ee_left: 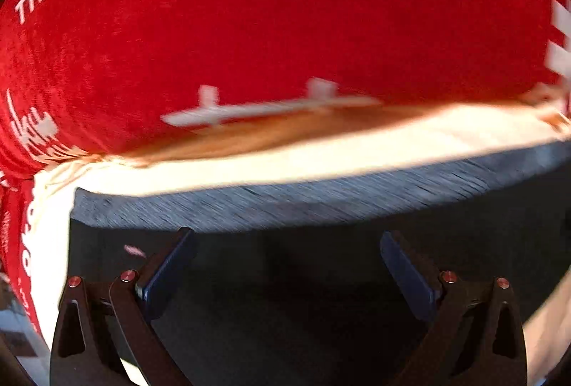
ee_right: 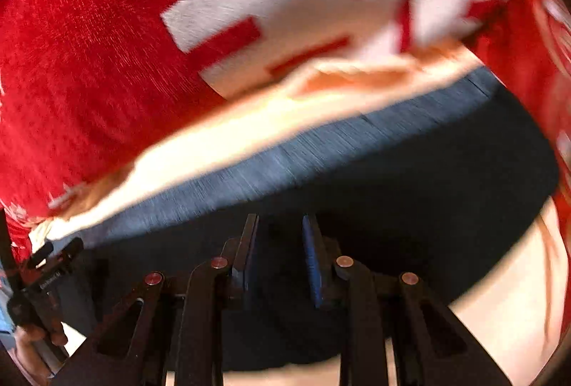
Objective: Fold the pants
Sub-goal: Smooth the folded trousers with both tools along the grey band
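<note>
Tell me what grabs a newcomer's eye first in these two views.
A bright red blanket with white lettering and shapes fills the upper half of both views. Below it a cream band borders the dark pants, which spread beneath each tool. The left tool is wide open; the right tool shows a narrower gap, and neither grips cloth.

I see the pants [ee_left: 321, 279] as dark navy fabric lying flat on a cream surface, their far edge straight, folded, and catching bright light.

Dark navy pants [ee_left: 321, 207] – red blanket [ee_left: 285, 11], white lettering – cream sheet [ee_left: 321, 157].
</note>
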`<state>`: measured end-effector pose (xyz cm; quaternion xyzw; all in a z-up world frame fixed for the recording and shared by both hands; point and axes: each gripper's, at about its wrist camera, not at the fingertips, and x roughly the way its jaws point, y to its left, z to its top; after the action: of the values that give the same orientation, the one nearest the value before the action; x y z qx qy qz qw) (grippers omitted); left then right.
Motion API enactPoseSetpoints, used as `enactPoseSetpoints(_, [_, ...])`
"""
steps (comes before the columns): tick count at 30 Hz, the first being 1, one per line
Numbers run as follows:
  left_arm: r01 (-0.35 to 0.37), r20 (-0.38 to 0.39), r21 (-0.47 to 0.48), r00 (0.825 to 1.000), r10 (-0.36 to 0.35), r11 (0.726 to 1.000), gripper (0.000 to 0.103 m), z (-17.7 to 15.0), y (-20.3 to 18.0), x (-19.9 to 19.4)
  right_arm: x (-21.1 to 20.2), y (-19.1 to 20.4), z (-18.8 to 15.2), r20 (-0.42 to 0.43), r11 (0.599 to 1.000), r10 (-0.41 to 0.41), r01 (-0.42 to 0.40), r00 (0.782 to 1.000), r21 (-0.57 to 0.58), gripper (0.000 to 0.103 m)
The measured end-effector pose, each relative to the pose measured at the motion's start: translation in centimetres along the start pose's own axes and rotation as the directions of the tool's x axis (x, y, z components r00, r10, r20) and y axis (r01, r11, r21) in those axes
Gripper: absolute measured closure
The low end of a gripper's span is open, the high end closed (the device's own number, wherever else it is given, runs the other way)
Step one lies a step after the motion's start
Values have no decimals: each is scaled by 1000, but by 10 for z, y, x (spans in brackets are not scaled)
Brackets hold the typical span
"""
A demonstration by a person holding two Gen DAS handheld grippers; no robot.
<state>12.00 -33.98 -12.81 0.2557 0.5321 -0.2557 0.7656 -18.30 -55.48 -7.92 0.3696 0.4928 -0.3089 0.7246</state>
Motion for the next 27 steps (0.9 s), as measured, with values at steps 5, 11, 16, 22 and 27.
enactPoseSetpoints(5, [63, -47, 50, 997, -60, 997, 0, -27, -62, -7, -28, -43, -48, -45, 992, 40, -35, 998, 119, 76])
enactPoseSetpoints(11, [86, -55, 81, 995, -81, 993, 0, -31, -102, -12, -40, -85, -83, -77, 974, 115, -97, 990, 207, 60])
enactPoseSetpoints(16, [40, -89, 114, 996, -30, 993, 0, -28, -112, 7, -41, -111, -80, -53, 954, 164, -145, 985, 262, 60])
enactPoseSetpoints(22, [42, -75, 61, 996, -38, 997, 0, -27, -108, 7, -46, -145, -50, 48, 942, 117, -126, 992, 311, 60])
enactPoseSetpoints(27, [-9, -44, 95, 999, 13, 995, 0, -30, -115, 5, -31, -182, -16, 74, 912, 82, -105, 994, 397, 63])
